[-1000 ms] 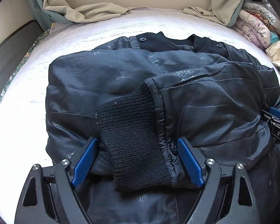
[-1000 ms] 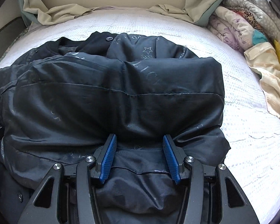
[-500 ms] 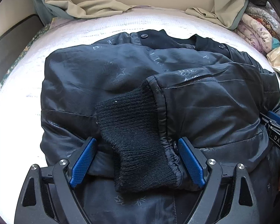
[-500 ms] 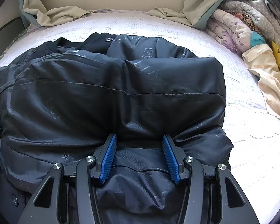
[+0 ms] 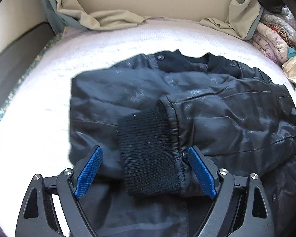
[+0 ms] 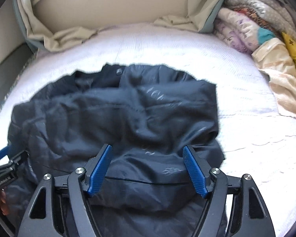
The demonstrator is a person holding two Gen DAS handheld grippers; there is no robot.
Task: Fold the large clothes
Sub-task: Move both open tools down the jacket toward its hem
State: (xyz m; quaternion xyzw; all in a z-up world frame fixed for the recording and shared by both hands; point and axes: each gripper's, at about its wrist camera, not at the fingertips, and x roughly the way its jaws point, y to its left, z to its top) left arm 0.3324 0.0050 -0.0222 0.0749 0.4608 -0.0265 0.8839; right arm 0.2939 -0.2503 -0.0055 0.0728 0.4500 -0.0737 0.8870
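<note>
A dark blue padded jacket [image 5: 227, 118] lies folded on the bed, collar at the far side, with one sleeve laid across its front. The sleeve's black knit cuff [image 5: 148, 134] sits between the fingers of my left gripper [image 5: 145, 149], which is open wide; the left pad stands off the cuff. In the right wrist view the jacket [image 6: 108, 118] is blurred. My right gripper [image 6: 147, 147] hangs over its near hem with jaws opening, fabric below and between them, pads not pressing. The left gripper [image 6: 4, 158] shows at that view's left edge.
A white textured bed cover [image 5: 39, 138] lies under the jacket. Beige bedding [image 5: 108, 19] is bunched along the headboard. A pile of patterned clothes [image 6: 256, 39] sits at the right side. Fingers of a hand [image 6: 0, 203] show at the lower left.
Both grippers have lifted away from the jacket, which now looks smaller. The right jaws have spread and let go of the pinched fold of fabric. The left jaws stay wide.
</note>
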